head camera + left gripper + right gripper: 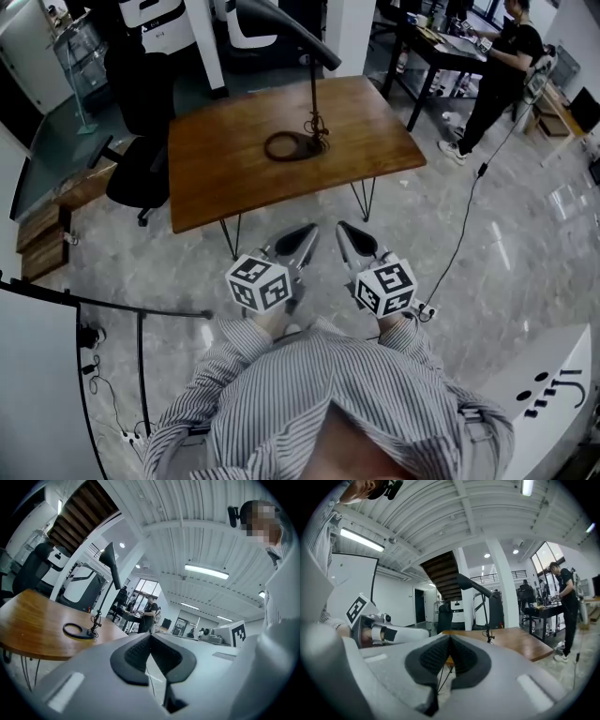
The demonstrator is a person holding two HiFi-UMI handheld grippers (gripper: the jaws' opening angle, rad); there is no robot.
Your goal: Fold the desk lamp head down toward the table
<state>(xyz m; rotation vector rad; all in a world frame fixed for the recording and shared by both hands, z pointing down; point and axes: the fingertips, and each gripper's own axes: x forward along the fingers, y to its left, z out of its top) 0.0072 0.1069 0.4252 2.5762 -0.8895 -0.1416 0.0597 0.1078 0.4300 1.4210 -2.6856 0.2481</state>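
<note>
The left claw [298, 242] and the right claw [352, 242] are held side by side, each pressed together with nothing between the jaws, well short of the counter [225, 173]. The desk lamp [312, 94] is seen standing near the counter's middle on a ring base [277, 150], its long head [291, 33] raised high. Nothing is yet touched. If the head is pushed down with shut claws, a slip off the slim bar is likely. If the base is left unsteadied, the lamp could be tipped or dragged.
</note>
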